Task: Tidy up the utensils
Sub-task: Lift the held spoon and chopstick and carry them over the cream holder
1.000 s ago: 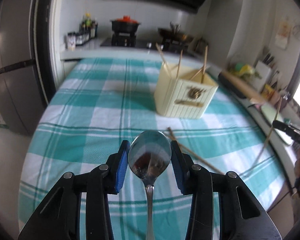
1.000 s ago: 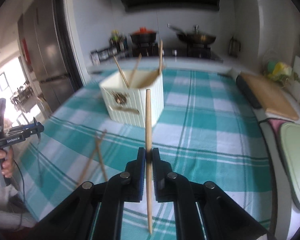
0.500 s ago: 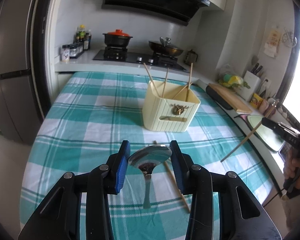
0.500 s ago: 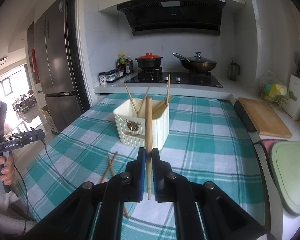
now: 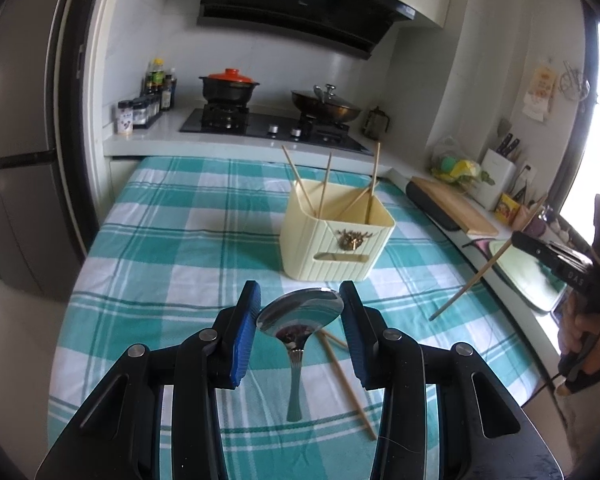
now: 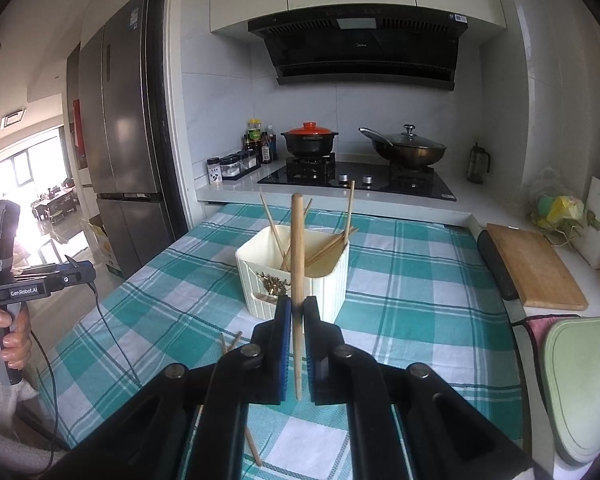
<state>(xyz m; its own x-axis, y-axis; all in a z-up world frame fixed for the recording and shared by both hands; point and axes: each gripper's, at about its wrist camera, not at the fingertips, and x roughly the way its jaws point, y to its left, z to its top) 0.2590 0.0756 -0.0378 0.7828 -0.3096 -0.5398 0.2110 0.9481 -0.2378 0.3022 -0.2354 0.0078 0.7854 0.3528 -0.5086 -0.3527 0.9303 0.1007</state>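
While fingers (image 5: 247,322) pinch spoon (image 5: 300,315) — chopstick (image 6: 297,280) clamped upright

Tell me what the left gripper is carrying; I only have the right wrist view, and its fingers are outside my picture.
Observer: The left gripper is shut on a metal spoon, with the bowl caught between the blue pads.
Operator: Which way does the handle point?
Observer: Down, toward the checked cloth, with the bowl uppermost.
Operator: Where is the holder from there?
Observer: The cream holder stands ahead of the spoon, slightly to the right, and only cloth lies between them.
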